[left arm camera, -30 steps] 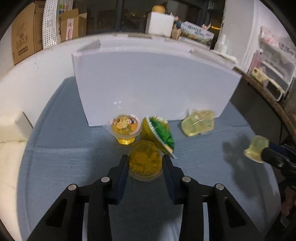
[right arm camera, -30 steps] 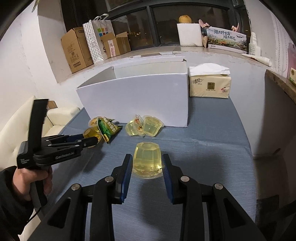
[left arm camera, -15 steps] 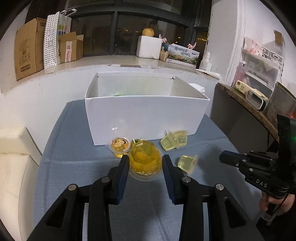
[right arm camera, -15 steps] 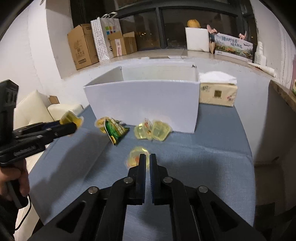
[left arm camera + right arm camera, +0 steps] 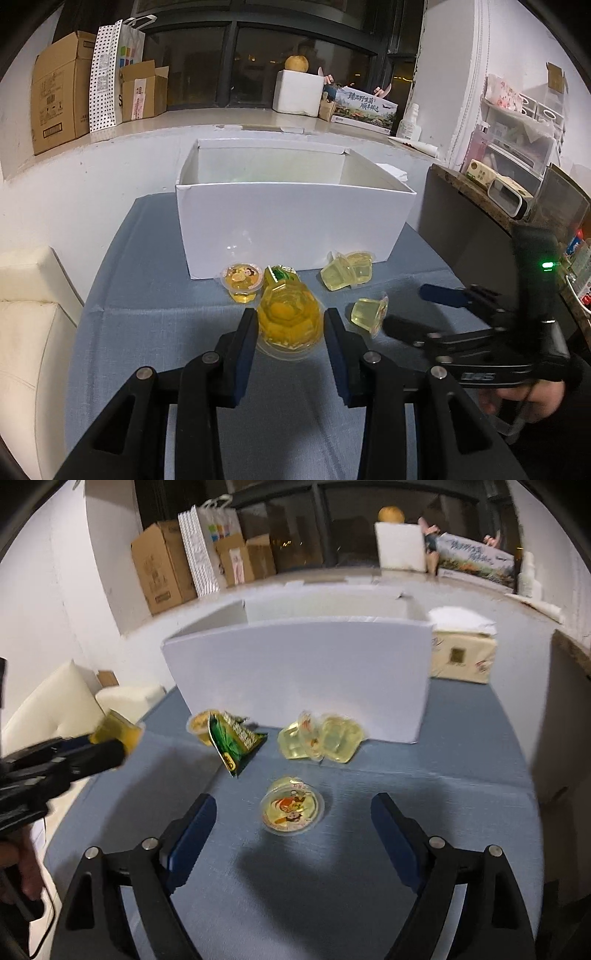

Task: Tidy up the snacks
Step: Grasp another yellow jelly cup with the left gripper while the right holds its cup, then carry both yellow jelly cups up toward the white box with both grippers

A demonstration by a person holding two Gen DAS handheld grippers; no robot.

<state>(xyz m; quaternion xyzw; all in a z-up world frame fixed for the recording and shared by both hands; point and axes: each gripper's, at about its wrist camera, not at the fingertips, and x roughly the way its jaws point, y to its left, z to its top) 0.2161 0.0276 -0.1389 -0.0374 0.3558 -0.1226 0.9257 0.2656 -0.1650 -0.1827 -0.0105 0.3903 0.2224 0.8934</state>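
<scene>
My left gripper (image 5: 290,326) is shut on an orange jelly cup (image 5: 289,318) and holds it above the blue cloth; it also shows in the right wrist view (image 5: 116,733). My right gripper (image 5: 293,812) is wide open and empty, just behind a pale yellow jelly cup (image 5: 292,805) lying on its side on the cloth (image 5: 424,812). That cup also shows in the left wrist view (image 5: 369,312). An open white box (image 5: 291,206) stands behind. In front of it lie another orange cup (image 5: 242,280), a green snack packet (image 5: 236,740) and two pale cups (image 5: 323,738).
A tissue pack (image 5: 461,651) sits right of the box. A cream sofa (image 5: 29,332) is to the left, a dark cabinet (image 5: 480,221) to the right. Cardboard boxes (image 5: 59,88) stand on the windowsill behind.
My right gripper lost the pale jelly cup, snapped shut, then opened wide; the cup now lies on the cloth. My left gripper has lifted the orange cup up and back.
</scene>
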